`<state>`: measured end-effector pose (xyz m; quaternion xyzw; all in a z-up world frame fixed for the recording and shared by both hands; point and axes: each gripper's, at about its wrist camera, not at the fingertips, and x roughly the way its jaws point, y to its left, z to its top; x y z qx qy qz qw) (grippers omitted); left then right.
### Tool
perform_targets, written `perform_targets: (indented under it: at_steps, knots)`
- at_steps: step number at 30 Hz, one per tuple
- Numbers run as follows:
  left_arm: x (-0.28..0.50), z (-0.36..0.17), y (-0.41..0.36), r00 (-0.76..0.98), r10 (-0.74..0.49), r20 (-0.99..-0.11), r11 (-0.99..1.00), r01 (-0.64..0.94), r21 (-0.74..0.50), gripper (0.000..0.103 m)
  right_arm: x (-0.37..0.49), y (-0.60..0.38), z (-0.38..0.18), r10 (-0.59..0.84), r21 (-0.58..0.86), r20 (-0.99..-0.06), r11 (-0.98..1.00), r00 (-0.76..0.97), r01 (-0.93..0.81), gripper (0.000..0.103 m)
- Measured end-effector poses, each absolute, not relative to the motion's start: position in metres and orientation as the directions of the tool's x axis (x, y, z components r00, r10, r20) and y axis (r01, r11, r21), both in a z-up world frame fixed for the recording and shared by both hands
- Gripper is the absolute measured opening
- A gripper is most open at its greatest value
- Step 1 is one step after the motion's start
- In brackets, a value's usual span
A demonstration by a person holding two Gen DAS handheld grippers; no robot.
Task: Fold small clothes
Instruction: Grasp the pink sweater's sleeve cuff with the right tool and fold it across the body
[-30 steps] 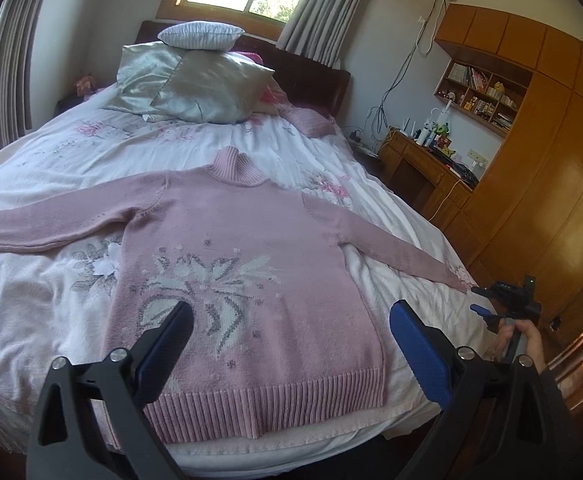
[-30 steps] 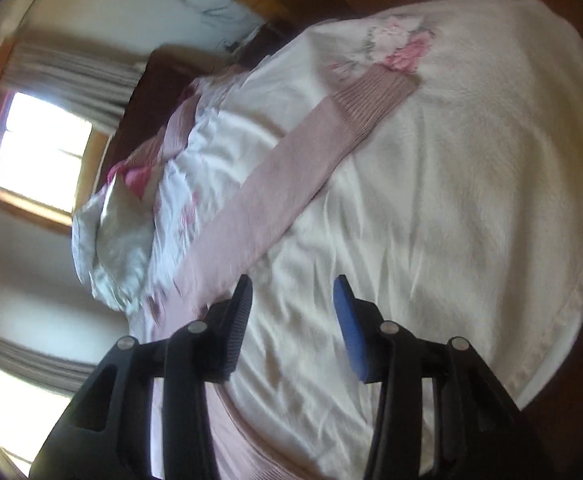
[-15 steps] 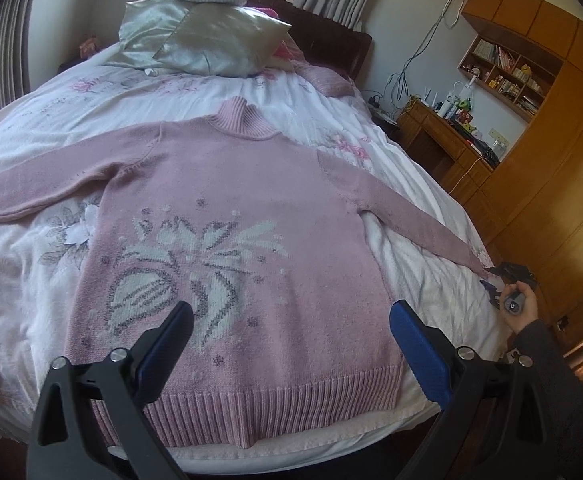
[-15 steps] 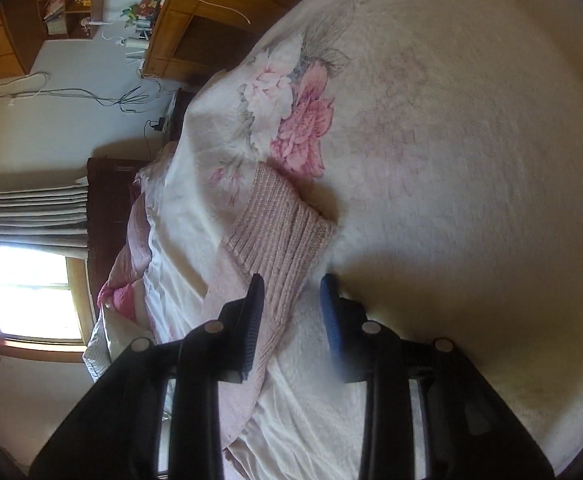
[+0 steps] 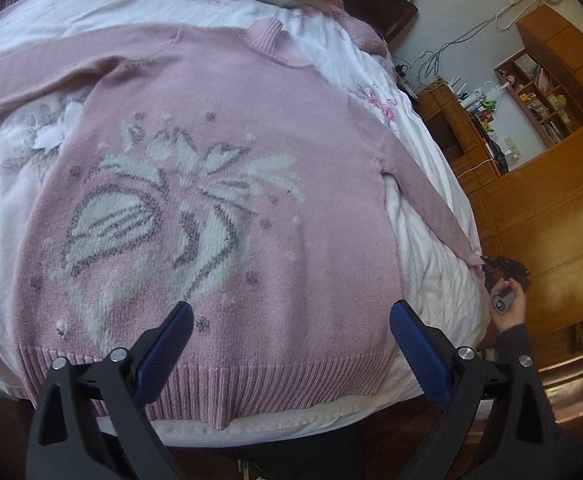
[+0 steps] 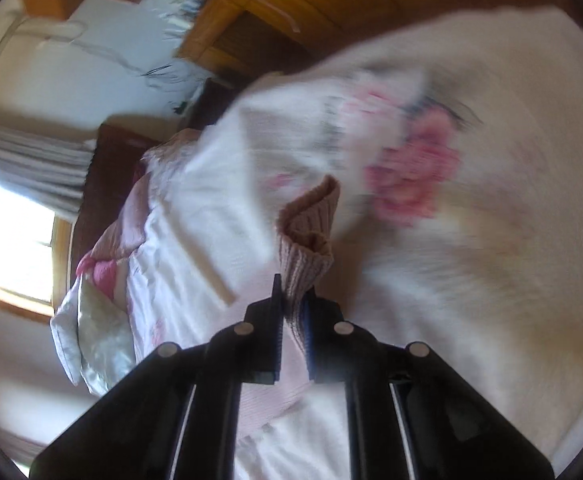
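One thin bite of ribbed cuff is all your right hand-held gripper clamps while the pink sweater lies flat on the bed under your wide-open left hand-held gripper, so a quick pull could slip it free.

The sweater's far sleeve is cut off at the frame edge left of the left gripper; the bedspread ahead of the right gripper is motion-blurred.
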<state>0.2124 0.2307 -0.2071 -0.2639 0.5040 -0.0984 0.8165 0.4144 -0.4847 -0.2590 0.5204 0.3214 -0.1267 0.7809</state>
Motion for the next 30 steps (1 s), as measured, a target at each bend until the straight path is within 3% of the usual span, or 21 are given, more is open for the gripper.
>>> perform_targets:
  at_steps: [6,16,22,30]
  knots:
    - [0.214,-0.215,0.238,0.416,-0.500,-0.759,0.810,-0.086,-0.580,0.099,0.444,-0.414,-0.177,0.165,0.704,-0.569,0.604,0.806,0.374,0.007]
    - [0.246,-0.204,0.276,0.395,-0.429,-0.812,0.846,-0.140,-0.515,0.099,0.483,-0.253,-0.102,0.257,0.580,-0.525,0.806,0.811,0.121,0.007]
    - [0.275,-0.189,0.280,0.421,-0.430,-0.798,0.869,-0.044,-0.492,0.099,0.503,-0.152,-0.113,0.289,0.470,-0.572,0.882,0.768,0.017,0.007]
    - [0.333,-0.199,0.285,0.416,-0.475,-0.776,0.845,-0.030,-0.533,0.099,0.509,-0.024,-0.194,0.245,0.231,-0.693,0.966,0.678,-0.113,0.007]
